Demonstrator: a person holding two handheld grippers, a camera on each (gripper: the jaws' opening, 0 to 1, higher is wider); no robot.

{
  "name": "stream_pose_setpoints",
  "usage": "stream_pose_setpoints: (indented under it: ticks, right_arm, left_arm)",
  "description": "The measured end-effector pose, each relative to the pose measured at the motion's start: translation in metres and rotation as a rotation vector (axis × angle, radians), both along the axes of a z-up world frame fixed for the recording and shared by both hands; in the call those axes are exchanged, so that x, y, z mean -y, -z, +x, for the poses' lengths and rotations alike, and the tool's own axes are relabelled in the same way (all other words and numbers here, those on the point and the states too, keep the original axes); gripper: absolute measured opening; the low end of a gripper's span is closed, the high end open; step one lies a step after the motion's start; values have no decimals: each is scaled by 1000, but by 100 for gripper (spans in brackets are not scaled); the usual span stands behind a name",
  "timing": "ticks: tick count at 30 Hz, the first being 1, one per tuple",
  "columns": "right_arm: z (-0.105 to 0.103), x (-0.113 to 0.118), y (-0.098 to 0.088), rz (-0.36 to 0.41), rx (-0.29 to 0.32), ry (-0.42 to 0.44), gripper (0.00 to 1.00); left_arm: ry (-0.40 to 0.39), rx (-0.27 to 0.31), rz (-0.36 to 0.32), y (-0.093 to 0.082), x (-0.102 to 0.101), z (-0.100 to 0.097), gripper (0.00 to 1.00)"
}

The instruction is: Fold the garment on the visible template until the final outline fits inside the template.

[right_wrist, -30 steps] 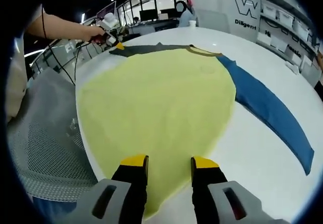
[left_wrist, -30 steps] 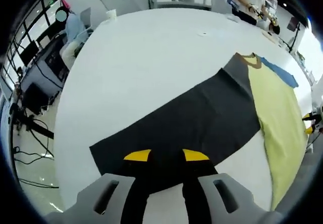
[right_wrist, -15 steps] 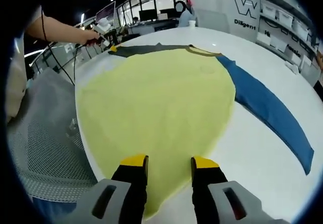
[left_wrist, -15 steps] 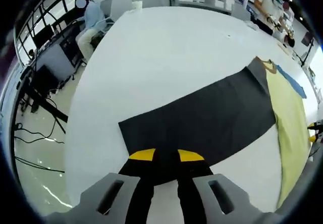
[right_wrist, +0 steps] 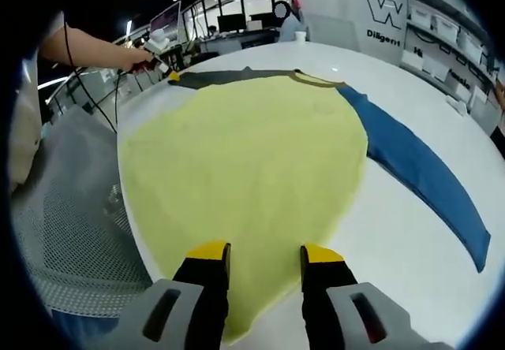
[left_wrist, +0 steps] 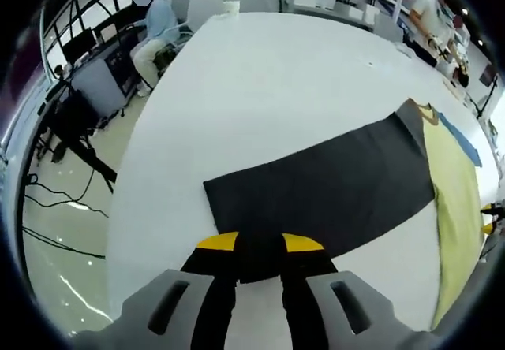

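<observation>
Garment: long-sleeve shirt spread flat on the white desk [left_wrist: 260, 90]. Yellow body [right_wrist: 252, 161], dark grey sleeve [left_wrist: 331, 184], blue sleeve [right_wrist: 418, 169], brownish collar [right_wrist: 316, 80] at the far end in the right gripper view. No template outline readable on the desk from either view.

Left gripper [left_wrist: 259, 243]: jaws nearly together, cuff end of the grey sleeve runs between them. Looks pinched, though the contact itself is hidden under the tips. Right gripper [right_wrist: 259, 253]: jaws apart, tips over the near hem of the yellow body, not holding it.

Step in hand, my read: fold the grey sleeve in over the body.
- Confirm the left grip has both cloth layers before lifting; a thin cuff slips easily.
- Lift low, carry the cuff across toward the yellow panel in one sweep, keep the sleeve taut so it doesn't twist.
- Use the right gripper to pin the hem so the body doesn't drag.
- Lay the cuff flat, square to the shoulder seam.

Surface: smooth, glossy, cloth will slide. The desk's edge is close to the hem, with a mesh chair [right_wrist: 71, 224] just beyond; don't pull the cloth that way.

Room: open office, monitors [right_wrist: 237, 23], glass partitions, person seated at far left [left_wrist: 158, 27], cables on the floor [left_wrist: 55, 208].
</observation>
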State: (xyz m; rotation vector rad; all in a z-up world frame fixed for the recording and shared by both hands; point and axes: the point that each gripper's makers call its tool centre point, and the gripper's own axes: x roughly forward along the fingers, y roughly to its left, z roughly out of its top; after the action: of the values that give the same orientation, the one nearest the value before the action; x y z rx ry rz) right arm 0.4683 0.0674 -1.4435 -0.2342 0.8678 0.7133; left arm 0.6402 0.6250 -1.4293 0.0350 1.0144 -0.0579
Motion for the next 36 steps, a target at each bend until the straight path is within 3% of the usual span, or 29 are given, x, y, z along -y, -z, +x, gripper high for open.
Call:
stream_pose_setpoints:
  ticks: [5,10,19,27,31,36]
  right_arm:
    - [1,-2,-3,16,8,5,31]
    - [7,-8,-13,62,36,17,32]
    - [32,-36,-59,336,135,79,42]
    - [40,-56,-78,373,167,59,43]
    - [41,-59,-82,375,176,54,42]
    - [40,-57,-82,371,179,57,42]
  left_arm:
    - [-42,6,-22,1,-12,-11,37]
    - [-54,20,-41,1,-9,-15,37]
    - [-69,29,-53,2,-3,-17,34]
    - [-75,34,-54,3,0,-17,25]
    - [-114,40,-113,2,3,-16,17]
    - [-138,54,-137,-3,2,-17,16]
